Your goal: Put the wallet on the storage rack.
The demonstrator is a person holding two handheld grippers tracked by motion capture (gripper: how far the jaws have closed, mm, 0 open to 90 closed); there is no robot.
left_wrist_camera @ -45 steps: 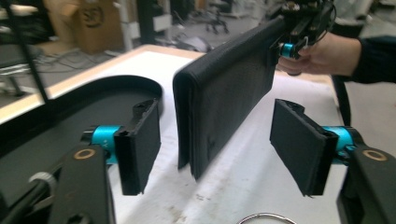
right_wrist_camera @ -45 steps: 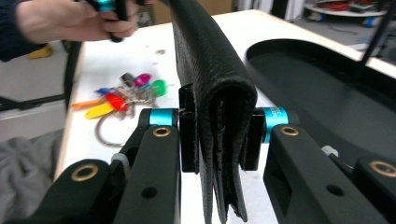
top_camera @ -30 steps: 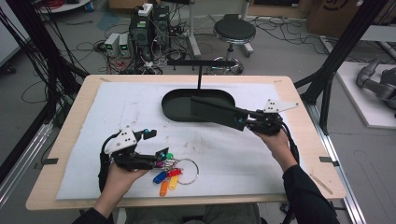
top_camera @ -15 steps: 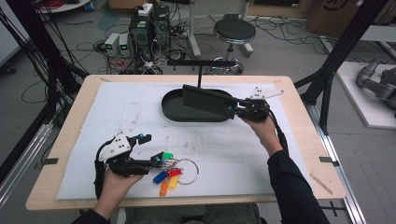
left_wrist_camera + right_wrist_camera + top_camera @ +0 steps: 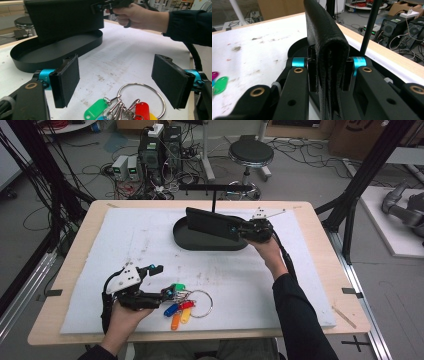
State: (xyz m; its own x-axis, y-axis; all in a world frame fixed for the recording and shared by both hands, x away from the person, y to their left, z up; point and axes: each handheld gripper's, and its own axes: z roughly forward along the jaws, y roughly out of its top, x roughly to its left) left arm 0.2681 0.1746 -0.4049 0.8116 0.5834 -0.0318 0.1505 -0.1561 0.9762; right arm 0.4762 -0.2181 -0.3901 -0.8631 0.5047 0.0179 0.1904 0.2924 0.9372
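Clamping a black wallet (image 5: 212, 223) edge-on, the right gripper (image 5: 235, 231) carries it just above the oval black tray (image 5: 210, 241) at the far middle of the table (image 5: 320, 270). Jaws nearly shut, pads pressed on both faces of the folded leather, as seen along the spine in the right gripper view (image 5: 327, 57). Looks light but soft: a folded, padded body with a grained surface, likely to sag or flap open if taken by one leaf alone. Best pinched across both layers near the fold, as now, so the halves stay together. Grain should give decent friction against the pads; little risk of slipping, and nothing fragile about it.

Resting near the table's front edge, the left gripper (image 5: 162, 292) stands wide open, holding nothing, its two flat pads (image 5: 66, 80) set either side of a key bunch (image 5: 130, 105) lying on the white mat (image 5: 150, 240). Large steel ring with green, red, blue and orange plastic tags (image 5: 178, 307): hard, loose, jangly, prone to swing and shift once lifted. Ring or the clustered clips probably the surest place to grip, tags being smooth and thin.

No brand, label or legible writing on wallet, tray or tags; tag windows too small to read.
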